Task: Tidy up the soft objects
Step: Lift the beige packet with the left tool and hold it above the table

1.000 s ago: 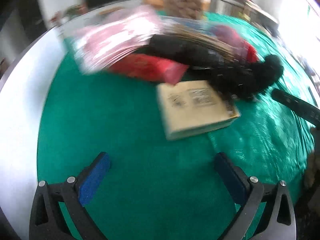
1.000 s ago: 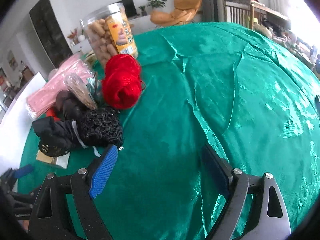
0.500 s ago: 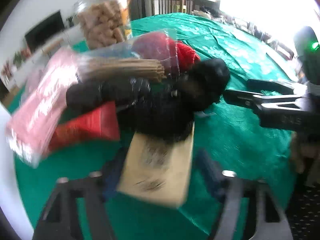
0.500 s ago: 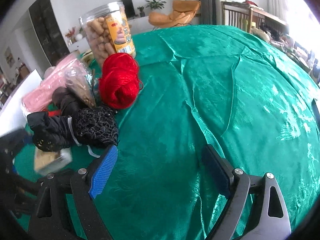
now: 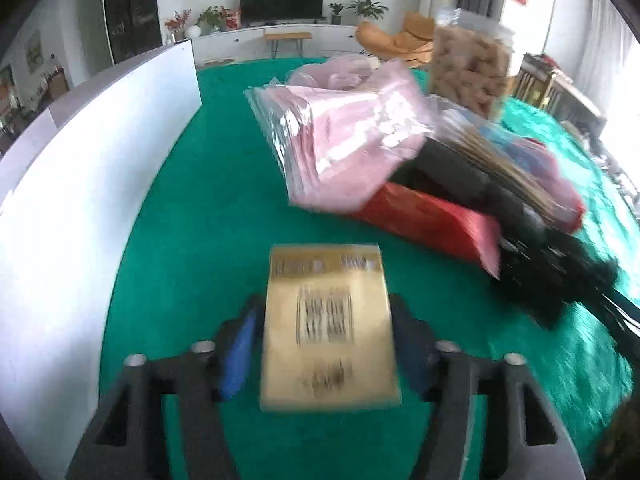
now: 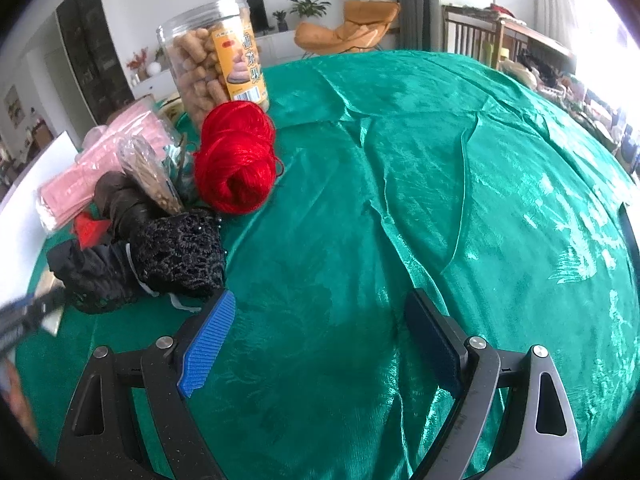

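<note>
Soft goods lie heaped at one side of the green tablecloth [image 6: 460, 168]: one pink packet stack [image 5: 352, 140] in clear wrap, one red pouch [image 5: 428, 220], one black lace bundle [image 6: 176, 252], one dark rolled cloth [image 6: 120, 200], one ball of red yarn [image 6: 236, 156], and one clear sleeve of thin tan sticks [image 6: 150, 174] leaning across them. One tan packet [image 5: 328, 328] sits apart from the heap, between the fingers of the left gripper [image 5: 326, 352]; it bears dark printed blocks, but motion blur leaves the writing unreadable. One clear snack jar [image 6: 214, 60] stands upright just behind the yarn, full of tan puffed sticks, with a yellow label carrying Chinese characters and a barcode; I cannot read the brand. The left gripper's blue-padded fingers [image 5: 238, 356] press in against both long edges of the tan packet, clamped on it. The right gripper [image 6: 320, 340] is spread wide above bare cloth, grasping nothing, its left pad close by the lace bundle's edge; whether it touches is unclear. A white board [image 5: 80, 184] runs along the table's left edge.
</note>
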`<action>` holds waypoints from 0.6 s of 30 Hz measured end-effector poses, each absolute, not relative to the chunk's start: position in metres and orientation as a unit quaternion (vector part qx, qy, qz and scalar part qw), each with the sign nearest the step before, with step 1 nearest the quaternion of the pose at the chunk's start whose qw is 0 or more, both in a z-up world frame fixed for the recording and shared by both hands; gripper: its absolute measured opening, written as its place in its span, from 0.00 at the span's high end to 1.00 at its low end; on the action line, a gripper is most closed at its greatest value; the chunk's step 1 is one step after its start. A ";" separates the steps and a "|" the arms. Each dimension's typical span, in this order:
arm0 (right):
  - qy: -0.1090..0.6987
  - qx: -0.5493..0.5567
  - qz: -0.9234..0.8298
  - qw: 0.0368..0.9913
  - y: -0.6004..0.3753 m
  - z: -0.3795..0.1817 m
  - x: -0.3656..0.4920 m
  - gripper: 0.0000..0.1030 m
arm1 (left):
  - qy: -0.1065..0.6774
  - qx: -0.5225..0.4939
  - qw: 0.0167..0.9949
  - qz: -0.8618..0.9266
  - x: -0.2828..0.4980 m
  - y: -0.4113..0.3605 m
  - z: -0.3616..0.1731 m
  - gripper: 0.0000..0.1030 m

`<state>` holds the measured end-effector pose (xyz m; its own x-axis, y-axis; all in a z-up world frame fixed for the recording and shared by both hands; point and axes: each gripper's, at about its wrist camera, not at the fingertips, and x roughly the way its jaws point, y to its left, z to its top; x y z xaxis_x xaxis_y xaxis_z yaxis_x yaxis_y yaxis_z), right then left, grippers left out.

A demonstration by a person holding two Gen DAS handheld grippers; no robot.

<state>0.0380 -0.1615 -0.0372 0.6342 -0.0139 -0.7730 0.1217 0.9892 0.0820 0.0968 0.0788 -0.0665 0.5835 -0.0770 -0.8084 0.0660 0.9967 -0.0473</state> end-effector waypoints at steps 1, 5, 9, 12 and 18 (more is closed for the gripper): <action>0.427 0.061 -0.038 0.902 -0.161 -0.037 0.038 0.13 | 0.460 0.002 0.888 -0.030 0.107 0.078 -0.070 0.13; 0.427 0.059 -0.039 0.901 -0.161 -0.038 0.038 0.13 | 0.459 -0.004 0.888 -0.012 0.126 0.087 -0.072 0.00; 0.429 0.055 -0.040 0.901 -0.160 -0.038 0.038 0.13 | 0.456 -0.006 0.890 -0.012 0.127 0.083 -0.073 0.00; 0.432 0.047 -0.043 0.900 -0.159 -0.038 0.038 0.13 | 0.456 -0.006 0.890 -0.012 0.129 0.080 -0.074 0.00; 0.435 0.037 -0.043 0.899 -0.156 -0.038 0.037 0.13 | 0.455 -0.005 0.890 -0.012 0.128 0.081 -0.074 0.00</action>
